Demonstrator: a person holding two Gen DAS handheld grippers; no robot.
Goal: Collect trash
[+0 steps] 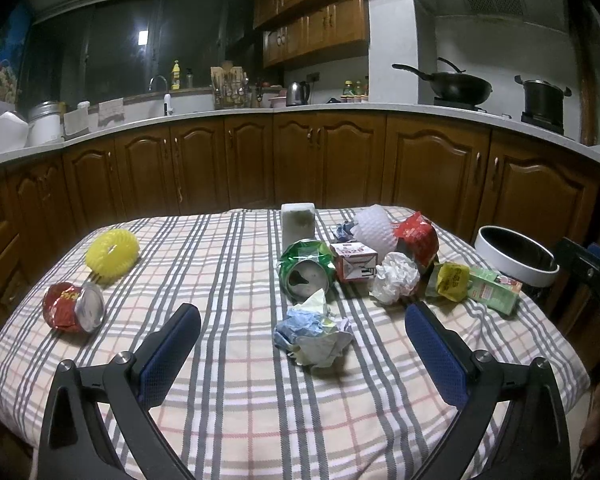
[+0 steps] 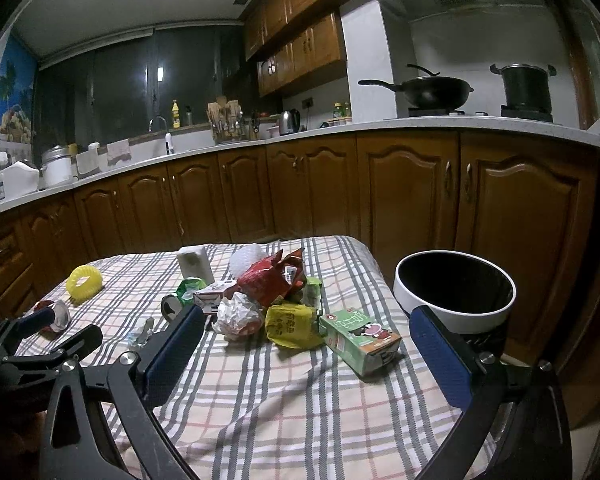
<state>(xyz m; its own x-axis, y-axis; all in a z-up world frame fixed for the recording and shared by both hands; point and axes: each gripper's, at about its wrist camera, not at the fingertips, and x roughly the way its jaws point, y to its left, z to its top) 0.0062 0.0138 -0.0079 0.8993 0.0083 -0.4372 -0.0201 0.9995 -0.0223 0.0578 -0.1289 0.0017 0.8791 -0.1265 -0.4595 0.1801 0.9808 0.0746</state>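
Trash lies on the checked tablecloth (image 1: pixel 240 400). A crumpled blue-white paper wad (image 1: pixel 314 334) sits just ahead of my open, empty left gripper (image 1: pixel 302 310). Behind it lie a crushed green can (image 1: pixel 308 268), a small carton (image 1: pixel 354 261), a white paper ball (image 1: pixel 394 276), a yellow wrapper (image 1: pixel 452 280) and a green juice box (image 1: pixel 496 290). A crushed red can (image 1: pixel 74 307) lies at the left. My right gripper (image 2: pixel 306 314) is open and empty, near the yellow wrapper (image 2: pixel 294 326) and green juice box (image 2: pixel 362 340). A white-rimmed bin (image 2: pixel 454 294) stands off the table's right edge.
A yellow ring (image 1: pixel 112 255), a white block (image 1: pixel 298 222), white foam netting (image 1: pixel 374 228) and a red snack bag (image 1: pixel 418 238) lie further back. The left gripper (image 2: pixel 40 328) shows at the left of the right wrist view. Wooden kitchen cabinets (image 1: pixel 328 160) stand behind the table.
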